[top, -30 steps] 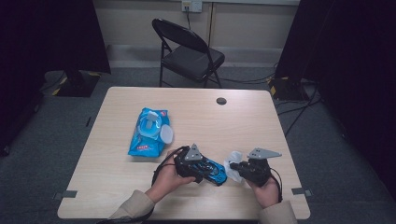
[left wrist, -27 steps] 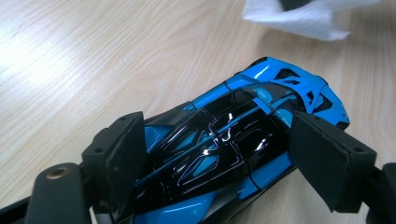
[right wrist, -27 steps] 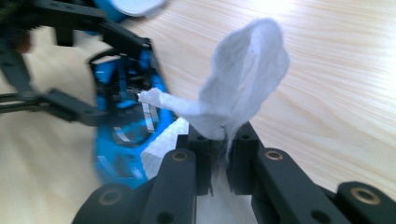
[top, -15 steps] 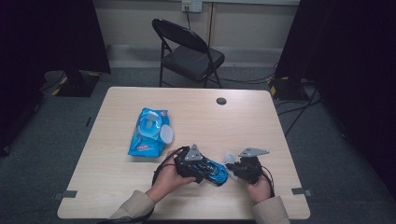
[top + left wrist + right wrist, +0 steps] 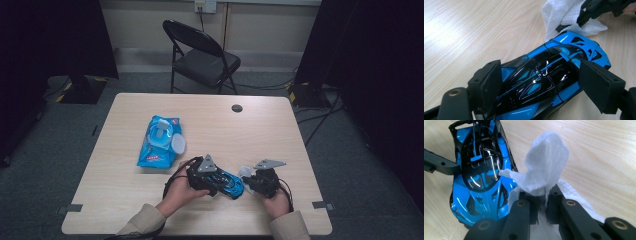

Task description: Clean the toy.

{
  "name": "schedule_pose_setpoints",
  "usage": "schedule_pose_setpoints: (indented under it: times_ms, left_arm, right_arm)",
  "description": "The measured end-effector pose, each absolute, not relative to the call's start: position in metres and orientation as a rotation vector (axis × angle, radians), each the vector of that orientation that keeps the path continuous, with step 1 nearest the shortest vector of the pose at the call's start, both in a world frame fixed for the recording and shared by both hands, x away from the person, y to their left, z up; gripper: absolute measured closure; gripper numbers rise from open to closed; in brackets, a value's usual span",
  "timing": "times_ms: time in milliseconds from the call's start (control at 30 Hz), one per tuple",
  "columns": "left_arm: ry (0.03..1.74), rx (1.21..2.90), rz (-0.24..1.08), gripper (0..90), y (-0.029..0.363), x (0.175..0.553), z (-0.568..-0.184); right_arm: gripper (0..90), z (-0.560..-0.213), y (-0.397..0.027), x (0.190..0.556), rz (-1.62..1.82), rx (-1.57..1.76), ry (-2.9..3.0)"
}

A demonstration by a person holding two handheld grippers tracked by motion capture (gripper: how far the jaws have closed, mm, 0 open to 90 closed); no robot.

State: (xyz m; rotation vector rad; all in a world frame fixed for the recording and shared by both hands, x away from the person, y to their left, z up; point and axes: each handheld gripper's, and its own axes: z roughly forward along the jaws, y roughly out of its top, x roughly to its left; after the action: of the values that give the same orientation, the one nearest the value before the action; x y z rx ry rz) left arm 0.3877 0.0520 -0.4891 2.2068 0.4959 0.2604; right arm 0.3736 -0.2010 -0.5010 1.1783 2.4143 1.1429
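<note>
Right gripper (image 5: 541, 197) pinching a white wipe (image 5: 546, 165) tight between closed jaws, the cloth bunching up above the tips and touching the nose end of the blue toy car (image 5: 481, 177). Left gripper (image 5: 541, 92) clamping that car across its sides, pads pressing on the body, pinning it on the wooden table (image 5: 260, 125) near the front edge. Judging from this: wipe already drawn, car already secured, wiping only just starting at one end. Remaining, by the look of it: passing the cloth over the glossy black canopy and blue flanks. Farther back on the table, lying well apart: the blue wipes packet (image 5: 159, 141), lid flipped open.
</note>
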Motion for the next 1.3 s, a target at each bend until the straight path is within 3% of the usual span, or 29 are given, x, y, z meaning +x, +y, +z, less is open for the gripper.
schedule_pose_setpoints:
  times_ms: [1300]
  left_arm:
    - [0.5, 2.213, 0.266, 19.3, 0.053, 0.388, -0.489]
  right_arm:
    - [83.2, -0.497, -0.206, 0.329, 1.178, 1.156, 2.555]
